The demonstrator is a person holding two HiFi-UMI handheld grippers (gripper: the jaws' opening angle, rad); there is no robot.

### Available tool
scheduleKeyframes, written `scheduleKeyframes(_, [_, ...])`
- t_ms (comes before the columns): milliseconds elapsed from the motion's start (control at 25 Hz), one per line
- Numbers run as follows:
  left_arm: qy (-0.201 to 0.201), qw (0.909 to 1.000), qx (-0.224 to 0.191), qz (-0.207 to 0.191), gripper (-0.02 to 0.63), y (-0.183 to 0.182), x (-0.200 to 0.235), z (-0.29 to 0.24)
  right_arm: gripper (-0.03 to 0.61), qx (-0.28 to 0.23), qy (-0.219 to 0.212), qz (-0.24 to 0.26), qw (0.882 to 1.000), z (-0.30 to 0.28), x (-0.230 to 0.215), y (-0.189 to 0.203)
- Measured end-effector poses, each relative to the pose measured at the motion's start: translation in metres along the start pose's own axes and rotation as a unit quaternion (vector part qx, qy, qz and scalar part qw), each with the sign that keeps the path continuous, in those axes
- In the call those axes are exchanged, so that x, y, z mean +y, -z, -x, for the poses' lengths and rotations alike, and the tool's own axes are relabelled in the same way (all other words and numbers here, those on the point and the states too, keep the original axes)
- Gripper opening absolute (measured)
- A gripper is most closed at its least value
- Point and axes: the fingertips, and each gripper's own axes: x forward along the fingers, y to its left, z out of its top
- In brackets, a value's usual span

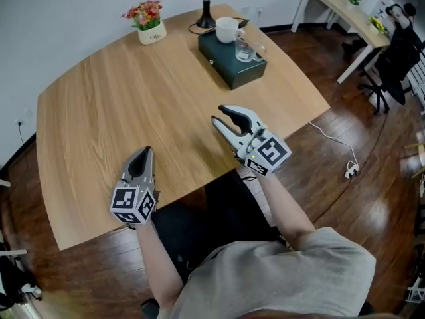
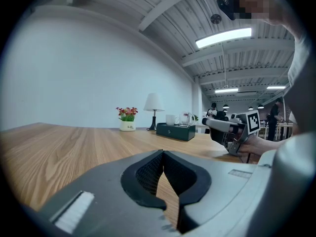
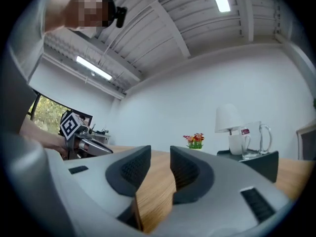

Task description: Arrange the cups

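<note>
A white cup (image 1: 228,29) and a clear glass cup (image 1: 246,49) stand on a dark green box (image 1: 232,64) at the far side of the wooden table (image 1: 133,105). Both grippers hover over the near edge, well short of the cups. My left gripper (image 1: 145,153) is shut with nothing in it, its tips touching (image 2: 162,153). My right gripper (image 1: 219,115) is open and empty, with a plain gap between its pads (image 3: 160,151). In the right gripper view the white cup (image 3: 238,141) and glass cup (image 3: 256,139) show at the right.
A potted flower (image 1: 149,25) and a lamp (image 1: 206,12) stand at the table's far edge beside the box. A second desk (image 1: 345,8) and a black chair (image 1: 395,58) are at the upper right. A cable (image 1: 339,148) lies on the floor.
</note>
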Motion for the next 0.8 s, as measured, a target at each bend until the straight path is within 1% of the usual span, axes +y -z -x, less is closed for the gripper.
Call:
scheduleKeyframes(120, [-0.004,1.0000,0.004,0.002,0.011,0.001,0.003,0.001,0.115,-0.004,-0.007,0.033,0.999,0.007,0.010,-0.003])
scheduleKeyframes(280, [-0.008,0.9999,0.010,0.002,0.011,-0.003,0.008,0.002,0.115,-0.003,0.019,0.025,0.999,0.014,0.000,-0.008])
scheduleKeyframes(360, [-0.009,0.9999,0.010,0.006,0.011,-0.003,0.006,0.001,0.115,0.003,0.021,0.022,1.000,0.016,-0.006,-0.006])
scheduleKeyframes(480, [-0.011,0.9999,0.011,0.007,0.011,-0.002,0.006,0.001,0.115,0.007,0.012,0.029,0.999,0.014,-0.002,-0.005])
scheduleKeyframes(680, [-0.012,0.9999,0.010,0.006,0.011,-0.003,0.007,0.003,0.115,0.002,-0.008,0.041,0.999,0.008,0.012,-0.006])
scheduleKeyframes(800, [-0.013,0.9999,0.009,0.005,0.011,-0.004,0.007,0.003,0.115,-0.001,-0.013,0.039,0.999,0.007,0.015,-0.007])
